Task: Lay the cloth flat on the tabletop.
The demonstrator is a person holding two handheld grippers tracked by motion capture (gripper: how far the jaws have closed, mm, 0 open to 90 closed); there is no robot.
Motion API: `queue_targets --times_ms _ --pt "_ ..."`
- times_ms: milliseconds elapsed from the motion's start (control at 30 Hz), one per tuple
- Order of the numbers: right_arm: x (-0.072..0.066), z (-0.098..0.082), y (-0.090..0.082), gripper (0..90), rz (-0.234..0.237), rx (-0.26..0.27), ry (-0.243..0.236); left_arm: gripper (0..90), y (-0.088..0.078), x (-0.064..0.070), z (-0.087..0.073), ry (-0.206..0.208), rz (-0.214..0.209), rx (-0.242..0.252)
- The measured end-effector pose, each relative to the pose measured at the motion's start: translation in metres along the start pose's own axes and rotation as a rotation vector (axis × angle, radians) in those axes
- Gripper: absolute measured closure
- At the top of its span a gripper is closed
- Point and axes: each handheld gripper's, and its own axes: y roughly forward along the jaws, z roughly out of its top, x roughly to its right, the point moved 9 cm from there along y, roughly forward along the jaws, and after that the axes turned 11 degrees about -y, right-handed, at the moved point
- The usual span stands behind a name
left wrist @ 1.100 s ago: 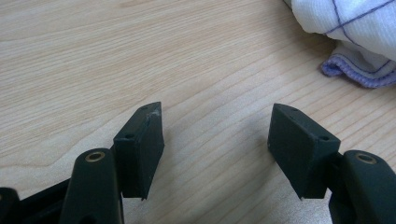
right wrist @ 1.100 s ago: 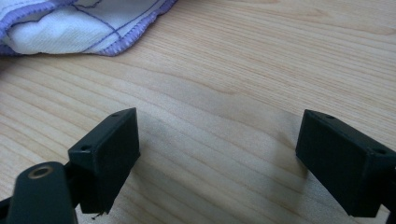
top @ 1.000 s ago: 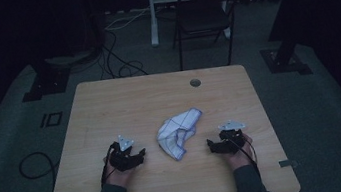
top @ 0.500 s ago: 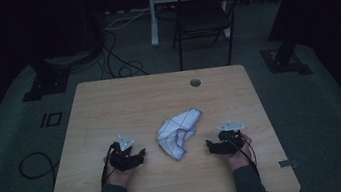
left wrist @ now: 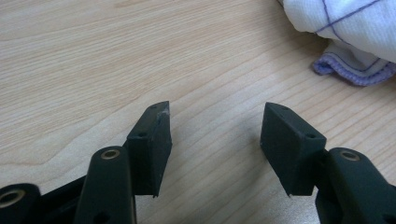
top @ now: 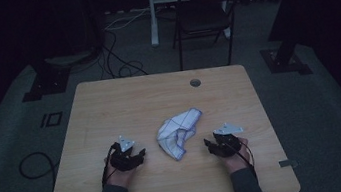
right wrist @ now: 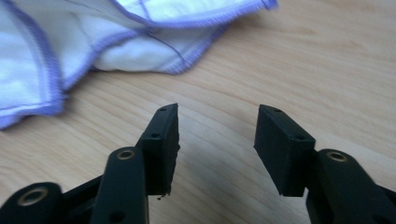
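Left gripper (top: 142, 154) spread wide, empty | right gripper (top: 207, 143) spread wide, empty | cloth (top: 178, 132) between

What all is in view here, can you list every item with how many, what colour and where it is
Table: one, light wood, centre of the high view, with a small round hole near its far edge.
Cloth: one, white with purple stitched edging and thin lines, crumpled on the table between the two grippers, touching neither.
Chair: one, dark, on the floor beyond the table.
Cables: several, dark, on the floor beyond the table's far left corner.
Left gripper: one, black, jaws open, low over bare wood left of the cloth.
Right gripper: one, black, jaws open, right of the cloth.
Hands: two, left hand, right hand, at the near edge.
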Motion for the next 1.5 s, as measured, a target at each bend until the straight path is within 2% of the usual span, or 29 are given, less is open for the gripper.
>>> queue_targets --times_ms 100,200,467,567,667,800,967,1033,1200,1500 --pt "-0.005 0.003 -0.002 52.5 0.010 0.012 -0.016 46.8 0.000 0.001 0.000 0.006 -0.003 -0.002" --pt "-0.014 0.009 -0.004 53.2 0.020 0.030 -0.059 50.6 -0.001 0.003 0.000 0.009 -0.009 -0.002" --pt "-0.025 0.017 -0.005 53.5 0.043 0.057 -0.090 56.9 -0.001 0.006 0.000 0.017 -0.021 -0.004" --pt "-0.034 0.024 -0.006 57.1 0.065 0.080 -0.110 62.5 -0.001 0.008 0.000 0.019 -0.025 -0.006" --pt "-0.040 0.029 -0.006 60.1 0.063 0.082 -0.134 75.2 -0.001 0.014 -0.001 0.031 -0.045 -0.010" --pt "-0.046 0.037 -0.005 62.7 0.080 0.099 -0.141 83.6 -0.001 0.016 -0.001 0.034 -0.059 -0.017" --pt "-0.052 0.045 -0.003 63.5 0.100 0.111 -0.153 82.4 0.000 0.017 -0.001 0.030 -0.064 -0.019" --pt "-0.057 0.050 0.000 64.1 0.105 0.102 -0.160 81.1 0.000 0.019 -0.001 0.036 -0.069 -0.020" --pt "-0.066 0.062 0.003 66.2 0.131 0.119 -0.171 80.8 0.000 0.024 -0.001 0.048 -0.077 -0.023" --pt "-0.077 0.073 0.011 66.7 0.175 0.127 -0.162 79.3 0.002 0.030 0.000 0.069 -0.080 -0.026"
